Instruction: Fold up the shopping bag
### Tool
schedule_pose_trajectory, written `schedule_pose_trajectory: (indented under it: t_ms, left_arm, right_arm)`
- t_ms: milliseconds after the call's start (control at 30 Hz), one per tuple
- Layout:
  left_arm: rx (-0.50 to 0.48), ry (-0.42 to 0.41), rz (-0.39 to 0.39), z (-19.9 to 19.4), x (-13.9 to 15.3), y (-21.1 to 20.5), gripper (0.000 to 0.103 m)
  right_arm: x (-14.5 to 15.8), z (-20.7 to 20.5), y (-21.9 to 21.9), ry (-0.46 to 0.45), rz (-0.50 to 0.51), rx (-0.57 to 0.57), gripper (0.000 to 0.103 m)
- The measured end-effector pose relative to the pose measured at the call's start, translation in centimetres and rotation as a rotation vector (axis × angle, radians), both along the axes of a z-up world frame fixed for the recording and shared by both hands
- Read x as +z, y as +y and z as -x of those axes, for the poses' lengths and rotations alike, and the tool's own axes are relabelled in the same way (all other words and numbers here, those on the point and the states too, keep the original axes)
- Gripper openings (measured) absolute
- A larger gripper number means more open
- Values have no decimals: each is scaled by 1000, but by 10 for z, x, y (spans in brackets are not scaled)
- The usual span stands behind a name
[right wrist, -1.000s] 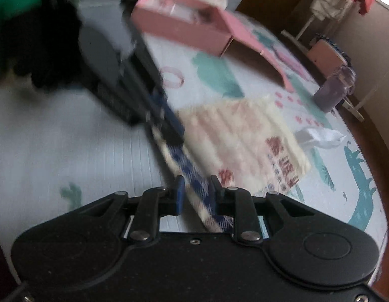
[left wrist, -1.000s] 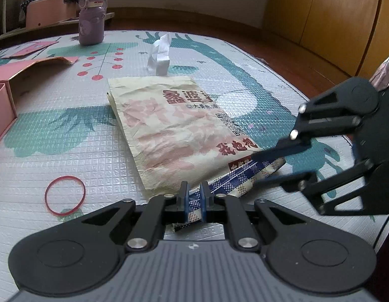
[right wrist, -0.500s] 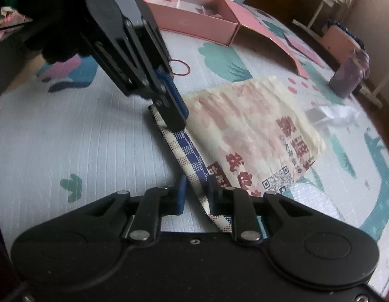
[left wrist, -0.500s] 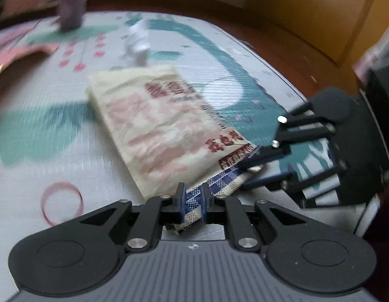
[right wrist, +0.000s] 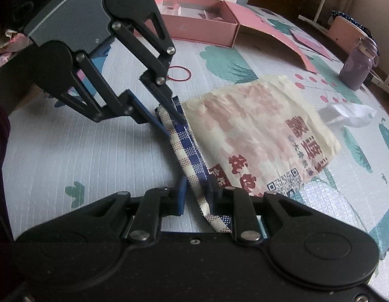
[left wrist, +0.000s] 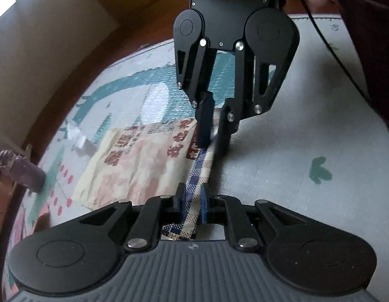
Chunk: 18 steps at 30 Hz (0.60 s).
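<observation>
The cream shopping bag (right wrist: 257, 125) with red print lies flat on the play mat; it also shows in the left wrist view (left wrist: 134, 166). Its blue-checked folded edge (right wrist: 187, 146) runs between the two grippers. My left gripper (left wrist: 192, 200) has its jaws slightly apart around one end of the strip (left wrist: 194, 188). My right gripper (right wrist: 197, 191) has its jaws apart around the other end, the strip passing loosely between them. The two grippers face each other.
An open pink box (right wrist: 194, 22) stands at the mat's far side. A red rubber band (right wrist: 179, 73), a purple bottle (right wrist: 358, 68) and a crumpled white tissue (right wrist: 348, 113) lie on the mat around the bag.
My left gripper has swung round to face the right one and its jaws have loosened on the checked strip. The right gripper's jaws have opened wider around the strip.
</observation>
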<state>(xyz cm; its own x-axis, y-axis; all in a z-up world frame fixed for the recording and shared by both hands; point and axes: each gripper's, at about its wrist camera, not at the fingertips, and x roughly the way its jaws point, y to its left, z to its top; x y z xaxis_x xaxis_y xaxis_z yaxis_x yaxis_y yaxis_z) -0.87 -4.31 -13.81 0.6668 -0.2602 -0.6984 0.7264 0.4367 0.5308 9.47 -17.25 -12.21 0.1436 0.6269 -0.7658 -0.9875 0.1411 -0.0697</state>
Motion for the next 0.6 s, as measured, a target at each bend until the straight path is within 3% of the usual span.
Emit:
schedule_pose_trajectory:
  t_ms: [167, 467, 600]
  left_arm:
    - [-96, -81, -120, 1, -11, -2, 11]
    - [-112, -6, -62, -6, -2, 10, 13]
    - [-132, 13, -63, -11, 1, 16, 31]
  right_arm:
    - [-1, -17, -4, 107, -45, -28, 18]
    - [-3, -29, -9, 204, -89, -52, 17]
    - [-4, -35, -12, 232, -107, -62, 17]
